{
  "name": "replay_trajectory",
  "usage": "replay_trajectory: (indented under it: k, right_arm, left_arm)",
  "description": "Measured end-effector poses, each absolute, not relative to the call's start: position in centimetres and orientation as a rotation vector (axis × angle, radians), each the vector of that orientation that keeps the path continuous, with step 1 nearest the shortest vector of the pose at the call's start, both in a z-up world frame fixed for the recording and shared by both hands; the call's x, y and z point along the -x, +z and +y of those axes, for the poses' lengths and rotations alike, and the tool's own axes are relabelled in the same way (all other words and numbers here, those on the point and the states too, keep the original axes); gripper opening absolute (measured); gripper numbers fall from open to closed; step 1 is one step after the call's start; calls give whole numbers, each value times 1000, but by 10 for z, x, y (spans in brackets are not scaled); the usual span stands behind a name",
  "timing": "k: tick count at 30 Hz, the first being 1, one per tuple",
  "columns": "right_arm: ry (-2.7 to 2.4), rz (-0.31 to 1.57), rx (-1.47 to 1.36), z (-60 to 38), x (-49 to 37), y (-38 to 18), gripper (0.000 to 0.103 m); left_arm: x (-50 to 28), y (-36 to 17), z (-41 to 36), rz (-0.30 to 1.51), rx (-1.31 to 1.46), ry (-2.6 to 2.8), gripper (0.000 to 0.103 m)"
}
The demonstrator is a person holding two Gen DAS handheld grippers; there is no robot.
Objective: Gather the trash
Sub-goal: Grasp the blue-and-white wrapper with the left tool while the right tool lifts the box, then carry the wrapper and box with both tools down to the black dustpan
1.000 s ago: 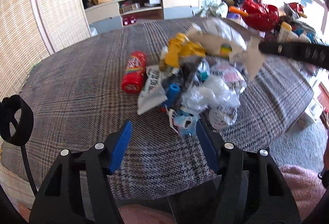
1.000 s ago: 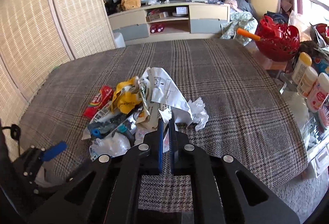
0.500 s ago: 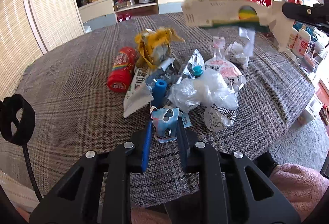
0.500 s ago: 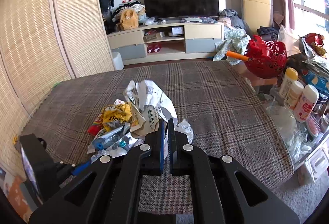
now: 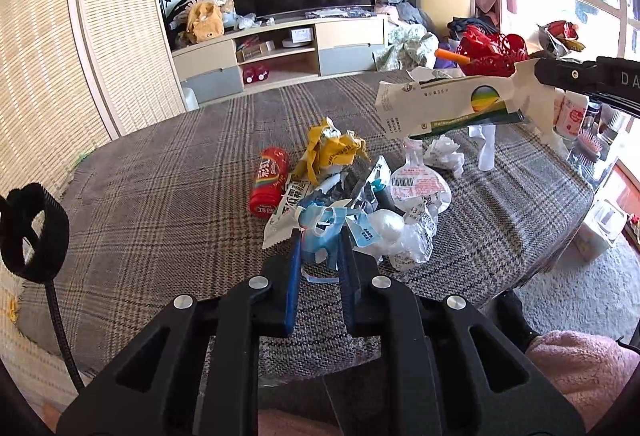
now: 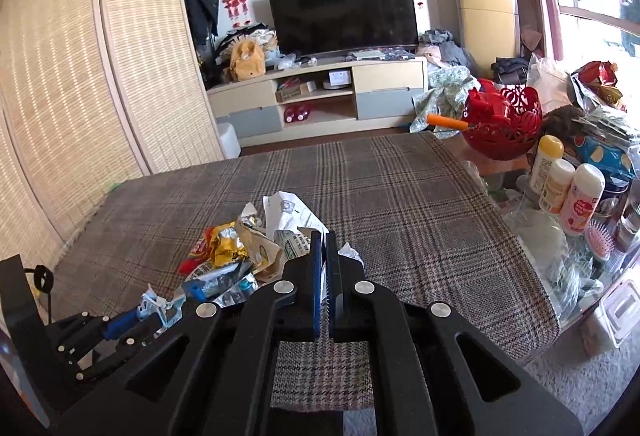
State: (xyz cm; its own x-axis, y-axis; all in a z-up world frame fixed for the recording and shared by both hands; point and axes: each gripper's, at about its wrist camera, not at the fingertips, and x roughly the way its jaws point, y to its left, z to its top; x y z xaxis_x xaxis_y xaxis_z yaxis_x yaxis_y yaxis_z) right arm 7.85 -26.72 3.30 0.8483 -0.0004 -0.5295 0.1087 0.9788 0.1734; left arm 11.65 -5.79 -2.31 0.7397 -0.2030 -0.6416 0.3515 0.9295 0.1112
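Left wrist view: left gripper (image 5: 320, 236) pinches a blue wrapper (image 5: 322, 226) at centre; right gripper (image 6: 323, 236) clamps a flattened carton (image 5: 448, 104), upper right — seemingly lifted. The trash pile (image 5: 360, 188) remains on the plaid table (image 5: 160, 196) — no bin visible.

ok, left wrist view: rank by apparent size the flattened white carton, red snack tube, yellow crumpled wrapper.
1. Flattened white carton, largest, though it is held up in the air, so nearness is unsure.
2-3. Yellow crumpled wrapper and red snack tube: look alike, unranked.
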Motion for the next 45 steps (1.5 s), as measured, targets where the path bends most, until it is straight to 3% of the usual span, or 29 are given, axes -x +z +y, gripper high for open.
replay_trajectory:
  k: [18,45]
  right_arm:
    - [-27,535,-223,-269,-52,38,4]
    - [23,809,-279,-248,-47,-71,3]
  left_arm:
    - [-81,6,-40,611,-205,-298,16]
    - [-47,-34,-33,670,-194,-347,16]
